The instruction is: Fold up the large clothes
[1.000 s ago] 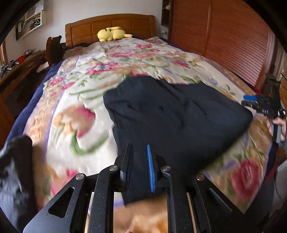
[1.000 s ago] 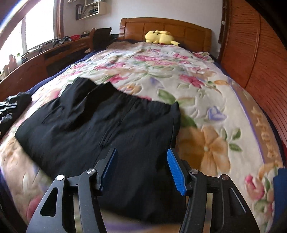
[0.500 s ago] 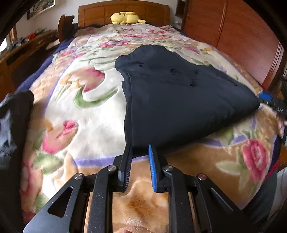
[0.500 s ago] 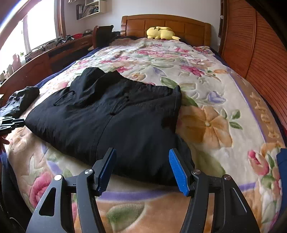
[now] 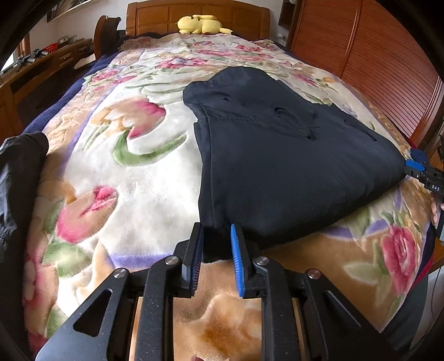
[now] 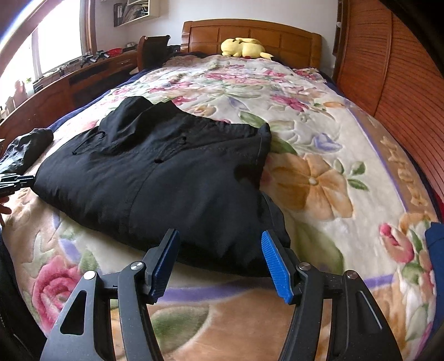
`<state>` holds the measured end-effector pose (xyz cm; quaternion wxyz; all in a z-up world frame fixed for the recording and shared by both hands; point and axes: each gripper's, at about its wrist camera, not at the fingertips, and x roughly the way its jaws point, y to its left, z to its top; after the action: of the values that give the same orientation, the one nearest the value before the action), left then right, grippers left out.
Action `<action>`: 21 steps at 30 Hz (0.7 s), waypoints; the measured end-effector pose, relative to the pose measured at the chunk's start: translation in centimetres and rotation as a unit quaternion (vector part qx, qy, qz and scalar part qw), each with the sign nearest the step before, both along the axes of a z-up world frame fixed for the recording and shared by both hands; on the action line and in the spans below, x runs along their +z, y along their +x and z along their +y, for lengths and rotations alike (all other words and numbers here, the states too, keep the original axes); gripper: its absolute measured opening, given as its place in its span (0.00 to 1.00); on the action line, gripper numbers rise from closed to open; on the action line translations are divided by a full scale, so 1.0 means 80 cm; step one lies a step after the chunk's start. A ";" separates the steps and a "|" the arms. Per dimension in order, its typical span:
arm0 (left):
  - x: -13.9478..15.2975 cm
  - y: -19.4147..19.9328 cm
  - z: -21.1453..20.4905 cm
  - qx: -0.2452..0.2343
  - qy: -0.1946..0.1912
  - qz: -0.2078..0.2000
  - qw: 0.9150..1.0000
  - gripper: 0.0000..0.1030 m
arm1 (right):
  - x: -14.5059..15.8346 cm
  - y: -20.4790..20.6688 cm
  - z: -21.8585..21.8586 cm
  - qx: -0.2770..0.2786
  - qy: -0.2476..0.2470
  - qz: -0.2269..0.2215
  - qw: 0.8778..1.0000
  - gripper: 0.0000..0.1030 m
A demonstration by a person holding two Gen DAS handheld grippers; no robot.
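A large black garment (image 5: 277, 155) lies folded on the floral bedspread (image 5: 133, 177); it also shows in the right wrist view (image 6: 155, 177). My left gripper (image 5: 217, 250) sits at the garment's near left corner, its narrow jaws around a bit of the black cloth. My right gripper (image 6: 219, 261) is wide open and empty just in front of the garment's near right corner. The right gripper also shows at the right edge of the left wrist view (image 5: 421, 169), and the left gripper at the left edge of the right wrist view (image 6: 14, 180).
A second dark garment (image 5: 19, 172) is bunched at the bed's left edge. A yellow plush toy (image 5: 201, 24) lies by the wooden headboard (image 6: 249, 33). A slatted wooden wardrobe (image 5: 374, 55) stands on the right, a desk (image 6: 83, 75) on the left.
Both grippers have drawn back toward the foot of the bed. The garment has come to rest folded. The left jaws now sit at its near corner.
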<state>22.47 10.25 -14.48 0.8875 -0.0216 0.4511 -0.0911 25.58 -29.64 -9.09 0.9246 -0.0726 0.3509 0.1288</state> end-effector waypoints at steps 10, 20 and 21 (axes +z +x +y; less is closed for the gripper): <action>-0.022 0.017 -0.004 0.010 -0.015 0.028 0.999 0.20 | -0.014 0.013 -0.004 -0.023 -0.005 0.009 1.000 0.64; -0.011 0.003 -0.020 -0.025 0.021 0.010 0.999 0.07 | -0.042 0.052 -0.028 -0.027 0.101 0.103 0.989 0.70; -0.008 0.001 -0.018 -0.024 0.018 0.006 1.000 0.06 | -0.043 0.054 -0.028 -0.024 0.108 0.107 0.988 0.63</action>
<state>22.52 8.78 -15.11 0.8827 0.0052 0.4581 -0.1043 29.92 -31.91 -12.54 0.8868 0.0506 0.4339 0.1510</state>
